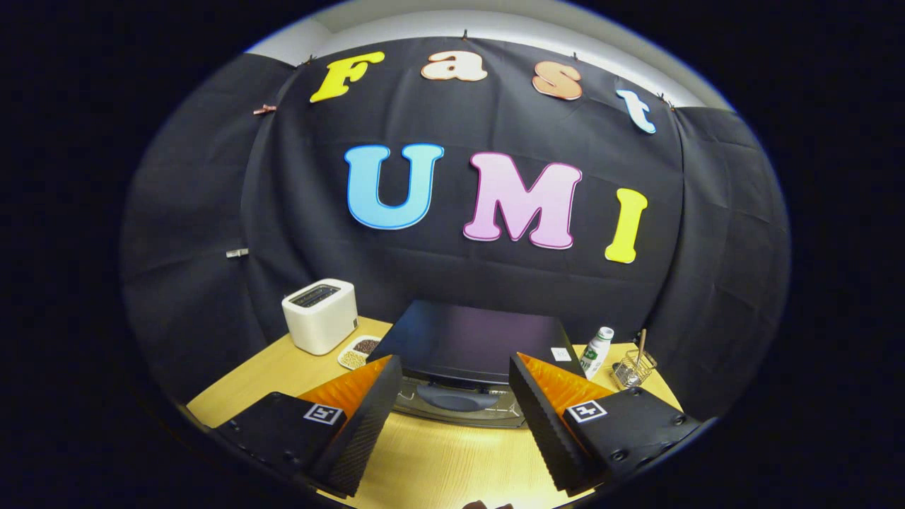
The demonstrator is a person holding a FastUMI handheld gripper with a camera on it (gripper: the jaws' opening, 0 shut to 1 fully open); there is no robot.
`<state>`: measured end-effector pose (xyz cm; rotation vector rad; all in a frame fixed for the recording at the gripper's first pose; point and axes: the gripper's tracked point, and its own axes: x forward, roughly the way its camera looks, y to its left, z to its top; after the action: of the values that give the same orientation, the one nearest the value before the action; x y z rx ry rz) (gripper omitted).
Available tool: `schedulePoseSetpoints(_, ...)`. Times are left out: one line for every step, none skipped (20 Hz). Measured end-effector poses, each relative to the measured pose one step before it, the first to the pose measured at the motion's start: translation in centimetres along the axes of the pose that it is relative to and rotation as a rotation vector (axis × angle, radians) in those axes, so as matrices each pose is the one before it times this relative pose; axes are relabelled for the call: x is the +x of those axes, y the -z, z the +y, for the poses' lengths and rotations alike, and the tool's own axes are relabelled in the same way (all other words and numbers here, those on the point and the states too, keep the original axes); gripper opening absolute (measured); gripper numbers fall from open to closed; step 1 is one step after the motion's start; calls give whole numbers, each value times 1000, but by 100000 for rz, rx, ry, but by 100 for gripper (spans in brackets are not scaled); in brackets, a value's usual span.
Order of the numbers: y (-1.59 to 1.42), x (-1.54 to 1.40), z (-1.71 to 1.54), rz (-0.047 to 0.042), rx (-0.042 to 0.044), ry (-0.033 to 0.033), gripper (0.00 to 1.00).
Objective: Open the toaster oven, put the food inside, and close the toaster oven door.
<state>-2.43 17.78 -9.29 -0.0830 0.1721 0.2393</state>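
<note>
Hovering spread wide and empty over the wooden table (pixel 438 459), the gripper (pixel 452 382) faces the dark toaster oven (pixel 474 346) just ahead between its fingers; a white toaster (pixel 320 314) stands beyond, left.

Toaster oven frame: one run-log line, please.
gripper: open, jaws apart, holding nothing | toaster oven: just ahead, door shut | white toaster: beyond, beside it | bottle: other side
</note>
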Motion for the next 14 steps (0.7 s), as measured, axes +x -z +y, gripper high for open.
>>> schedulePoseSetpoints(-988,-694,-395,-2405,539,228,99)
schedulePoseSetpoints(-1035,-776,-405,-2278,535,237,99)
schedulePoseSetpoints(-1049,-585,-528,-2202,643,339,98)
schedulePoseSetpoints(-976,-672,-415,-2288,467,261,99)
schedulePoseSetpoints(-974,-500,-537,-1937,205,534,98)
schedulePoseSetpoints(-897,-627,-354,-1910,-131,504,98)
schedulePoseSetpoints(-694,-299,-566,-1547,-146,680,98)
schedulePoseSetpoints(-802,-668,-743,-1564,314,811,98)
schedulePoseSetpoints(-782,-435,-688,-1729,469,1006,98)
schedulePoseSetpoints(-660,-531,-650,-1828,575,1108,98)
schedulePoseSetpoints(-565,-427,-691,-1521,474,1231,98)
schedulePoseSetpoints(-416,-425,-678,-1333,41,1238,98)
schedulePoseSetpoints(-294,-376,-669,-587,-25,1291,98)
schedulePoseSetpoints(-144,-475,-566,-436,61,959,98)
